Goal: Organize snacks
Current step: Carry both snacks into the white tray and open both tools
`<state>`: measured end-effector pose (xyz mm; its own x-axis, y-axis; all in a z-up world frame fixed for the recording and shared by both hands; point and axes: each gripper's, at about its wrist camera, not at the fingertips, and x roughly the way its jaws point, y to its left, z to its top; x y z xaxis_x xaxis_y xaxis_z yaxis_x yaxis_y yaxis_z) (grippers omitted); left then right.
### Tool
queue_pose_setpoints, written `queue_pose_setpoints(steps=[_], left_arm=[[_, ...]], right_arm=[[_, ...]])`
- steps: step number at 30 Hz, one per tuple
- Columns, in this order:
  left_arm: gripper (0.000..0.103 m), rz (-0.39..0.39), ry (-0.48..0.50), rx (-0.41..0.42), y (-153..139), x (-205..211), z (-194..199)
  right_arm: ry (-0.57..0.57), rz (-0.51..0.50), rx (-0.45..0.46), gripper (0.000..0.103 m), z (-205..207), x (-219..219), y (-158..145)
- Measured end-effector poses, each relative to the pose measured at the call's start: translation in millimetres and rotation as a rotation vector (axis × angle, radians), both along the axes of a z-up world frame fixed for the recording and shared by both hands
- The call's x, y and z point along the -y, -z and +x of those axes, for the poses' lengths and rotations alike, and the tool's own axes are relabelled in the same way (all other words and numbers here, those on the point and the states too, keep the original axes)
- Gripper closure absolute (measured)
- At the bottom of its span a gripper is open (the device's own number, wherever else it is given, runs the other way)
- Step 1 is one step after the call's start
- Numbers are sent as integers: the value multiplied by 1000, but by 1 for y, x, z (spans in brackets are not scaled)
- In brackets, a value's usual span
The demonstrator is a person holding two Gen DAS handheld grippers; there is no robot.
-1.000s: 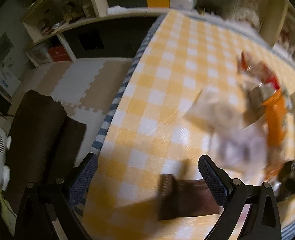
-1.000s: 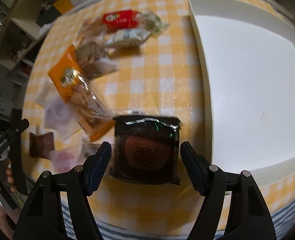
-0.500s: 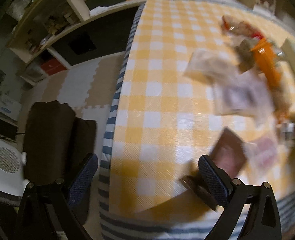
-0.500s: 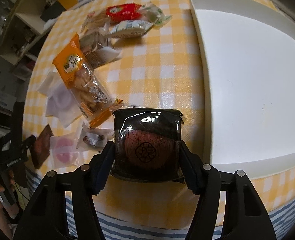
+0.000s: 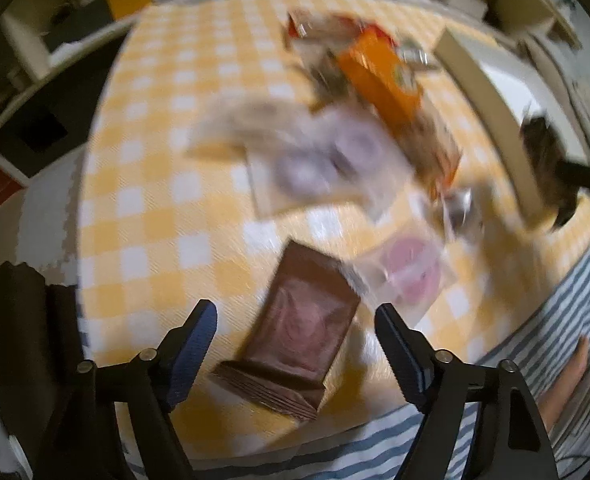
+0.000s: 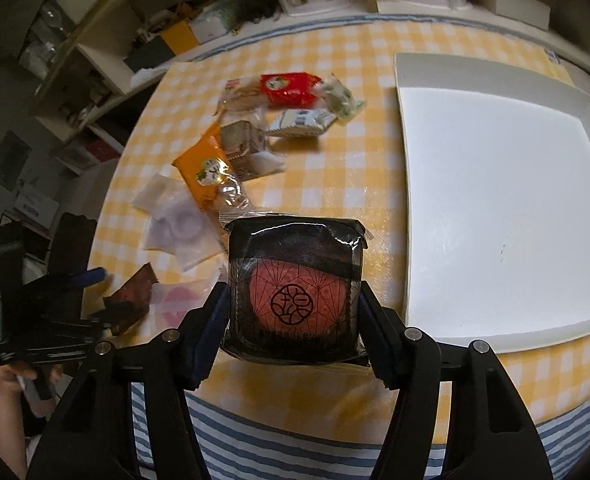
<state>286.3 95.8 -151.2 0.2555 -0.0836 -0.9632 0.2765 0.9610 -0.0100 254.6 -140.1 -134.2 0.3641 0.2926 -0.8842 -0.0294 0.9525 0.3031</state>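
My right gripper (image 6: 293,296) is shut on a black packet with a round red cake (image 6: 295,248) and holds it above the checked tablecloth, left of the white tray (image 6: 495,200). My left gripper (image 5: 295,316) points down over a brown packet (image 5: 299,336) near the table's front corner. Its jaws are closing, the packet lies between them, and neither pad touches it. The right wrist view shows that brown packet (image 6: 133,296) at the far left, beside the left gripper's blue pad (image 6: 91,274).
Loose snacks lie in a line up the cloth: a pink-ring pouch (image 5: 407,268), a purple-ring pouch (image 6: 175,220), an orange packet (image 6: 205,168), a red packet (image 6: 291,88) and a white packet (image 6: 301,120). Shelves stand behind the table. A dark chair (image 5: 11,320) stands by the table's corner.
The right gripper closed on the black packet and raised it off the cloth. The left gripper rolled and slid across until the brown packet lay between its jaws, which have narrowed.
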Motion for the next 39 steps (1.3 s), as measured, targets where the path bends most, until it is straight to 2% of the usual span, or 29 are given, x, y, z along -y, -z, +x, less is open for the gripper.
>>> queue_pose_setpoints(steps=[3, 5, 6, 7, 9, 12, 17, 19, 25, 32, 39], left_arm=[[38, 53, 34, -20, 7, 3, 0], [50, 53, 38, -38, 5, 3, -2], [59, 54, 32, -43, 6, 6, 0], [62, 58, 26, -46, 6, 7, 0], [62, 82, 0, -32, 1, 7, 1], [63, 96, -57, 36, -8, 12, 0], [63, 10, -162, 202, -59, 9, -12], [63, -51, -185, 282, -87, 16, -21], [63, -145, -162, 397, -127, 65, -38], [63, -233, -123, 399, -131, 134, -22], [63, -244, -52, 343, -104, 209, 13]], right_arm=[[-9, -1, 19, 40, -3, -2, -4], [-12, 2, 31, 40, -4, -2, -7], [-15, 3, 36, 40, -5, -2, -9], [-18, 4, 43, 40, -6, -1, -12], [-25, 6, 60, 40, -7, -1, -17], [-35, 7, 91, 40, -9, 2, -26], [-21, -3, 164, 40, -12, 17, -48], [-5, -8, 192, 40, -12, 27, -57], [56, -28, 233, 40, -10, 68, -73], [137, -70, 246, 40, -10, 120, -79], [191, -135, 227, 40, -10, 163, -70]])
